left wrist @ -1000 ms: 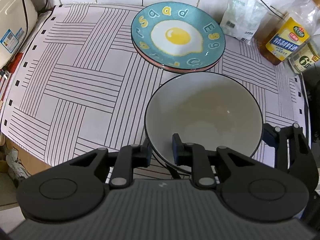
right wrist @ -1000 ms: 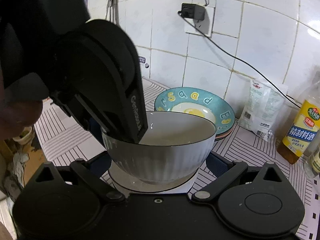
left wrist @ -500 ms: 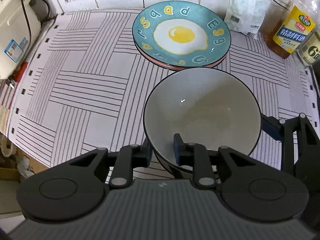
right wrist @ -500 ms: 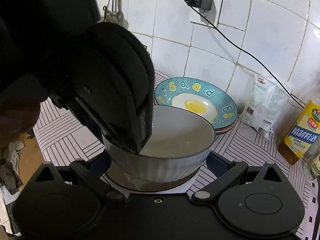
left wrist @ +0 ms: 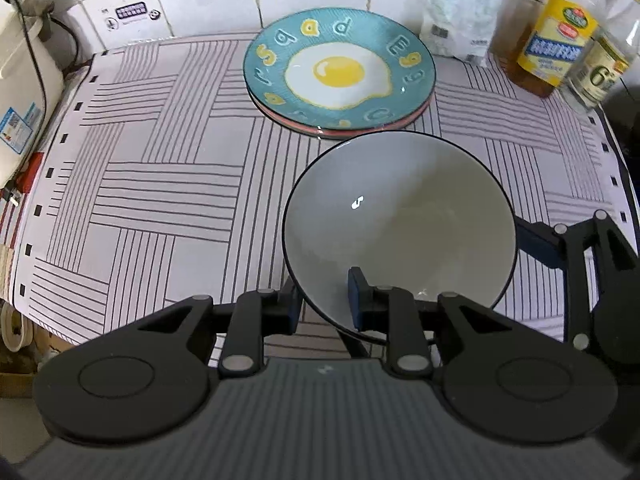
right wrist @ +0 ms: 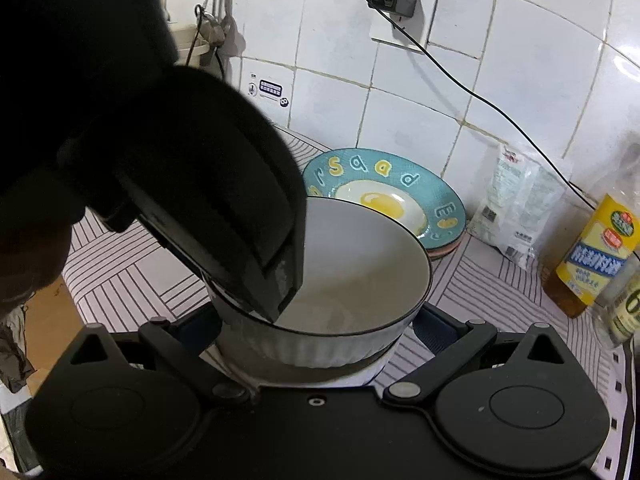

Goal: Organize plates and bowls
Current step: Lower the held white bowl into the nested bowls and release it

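A white ribbed bowl (left wrist: 400,220) with a dark rim hangs above the striped mat (left wrist: 152,184). My left gripper (left wrist: 324,304) is shut on its near rim, one finger inside, one outside. In the right wrist view the bowl (right wrist: 360,280) sits between my right gripper's wide-apart fingers (right wrist: 320,324), with a second white bowl (right wrist: 372,372) just under it. I cannot tell whether the fingers touch them. A teal fried-egg plate (left wrist: 340,72) lies on a pink plate (left wrist: 360,130) at the back.
Oil bottles (left wrist: 548,48) and a white bag (left wrist: 460,12) stand at the back right against the tiled wall. A white appliance (left wrist: 24,92) sits at the left edge. The mat's front edge drops off at the lower left.
Both views have risen and tilted forward. The bowl in my left gripper sits higher relative to the right gripper and its inside shows more.
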{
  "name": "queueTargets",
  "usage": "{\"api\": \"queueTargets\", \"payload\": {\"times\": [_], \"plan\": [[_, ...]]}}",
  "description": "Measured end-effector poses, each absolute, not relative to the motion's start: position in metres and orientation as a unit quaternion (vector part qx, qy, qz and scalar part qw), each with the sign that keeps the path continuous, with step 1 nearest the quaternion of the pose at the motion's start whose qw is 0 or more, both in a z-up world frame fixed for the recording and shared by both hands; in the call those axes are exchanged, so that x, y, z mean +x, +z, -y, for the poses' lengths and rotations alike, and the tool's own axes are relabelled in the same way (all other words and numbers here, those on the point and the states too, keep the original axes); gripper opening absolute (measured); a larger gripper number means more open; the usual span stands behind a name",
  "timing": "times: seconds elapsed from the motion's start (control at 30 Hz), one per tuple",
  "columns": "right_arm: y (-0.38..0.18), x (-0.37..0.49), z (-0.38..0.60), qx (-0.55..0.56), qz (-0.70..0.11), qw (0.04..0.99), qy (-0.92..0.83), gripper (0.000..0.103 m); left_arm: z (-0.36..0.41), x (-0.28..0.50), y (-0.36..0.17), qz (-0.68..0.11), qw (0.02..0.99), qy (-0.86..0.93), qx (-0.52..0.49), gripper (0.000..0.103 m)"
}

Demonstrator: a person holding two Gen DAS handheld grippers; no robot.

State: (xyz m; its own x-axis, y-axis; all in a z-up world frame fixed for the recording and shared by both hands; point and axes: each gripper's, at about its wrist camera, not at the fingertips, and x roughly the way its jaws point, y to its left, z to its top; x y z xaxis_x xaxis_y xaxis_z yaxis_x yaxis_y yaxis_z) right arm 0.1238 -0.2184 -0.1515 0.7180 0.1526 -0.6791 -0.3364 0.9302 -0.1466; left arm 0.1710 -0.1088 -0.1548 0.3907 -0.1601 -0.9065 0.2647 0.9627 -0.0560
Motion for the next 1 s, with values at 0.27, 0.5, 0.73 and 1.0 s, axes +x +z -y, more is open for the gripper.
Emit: {"api": "queueTargets", "payload": {"times": [0.27,0.5,0.73,1.0], "plan": [[-0.158,0.114,0.207,-0.133,-0.362,0.917,0.105,0.103,0.104,0.176,-0.163,-0.549,0.821,-0.149,0.054,0.026],[-0.172,0.112,0.219,-0.048,-0.374,0.923,0.071,0.103,0.098,0.174,-0.162,-0.552,0.815,-0.173,0.046,0.035],[-0.165,0.081,0.223,-0.007,-0.352,0.935,0.047,0.103,0.073,0.167,-0.144,-0.518,0.833,-0.197,0.009,0.04],[-0.166,0.06,0.222,0.064,-0.323,0.944,0.028,0.103,0.035,0.163,-0.132,-0.476,0.85,-0.223,-0.036,0.043]]}}
